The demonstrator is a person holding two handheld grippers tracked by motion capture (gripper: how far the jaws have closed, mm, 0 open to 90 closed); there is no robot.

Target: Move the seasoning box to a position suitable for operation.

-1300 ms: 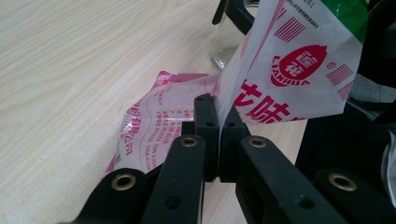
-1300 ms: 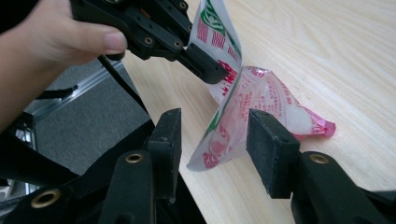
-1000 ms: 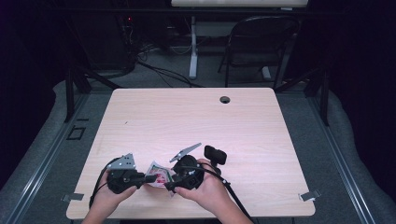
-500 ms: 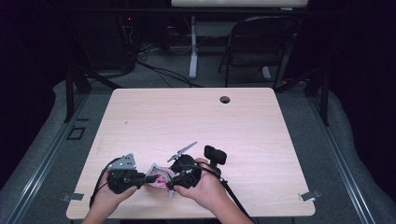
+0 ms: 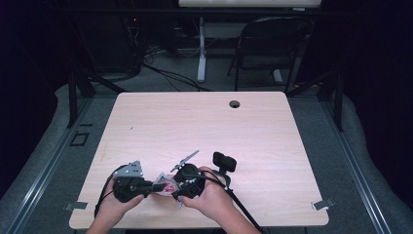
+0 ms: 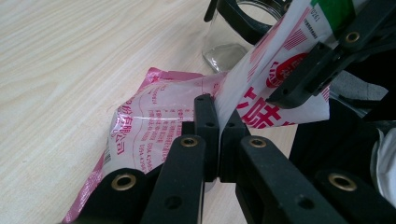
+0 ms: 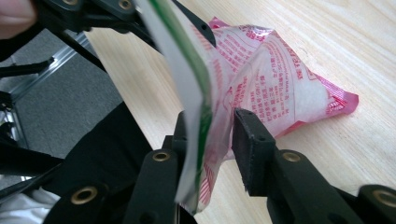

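Note:
A pink-and-white printed plastic bag lies near the table's front edge between my two grippers. My left gripper is shut on one edge of the bag, its jaws pressed together. My right gripper faces it from the right. The bag's folded top, white with a green stripe, stands between the jaws of the right gripper. Those jaws have just been opening, and a gap shows beside the right pad. In the left gripper view the right gripper's fingers sit over the raised part of the bag.
A clear glass jar stands just behind the bag, and its black top rises right of my right hand. The table has a cable hole at the back. A folding chair stands beyond it.
The right gripper has shifted slightly to the left, toward the left gripper, with the bag between them. The left gripper has stayed in place.

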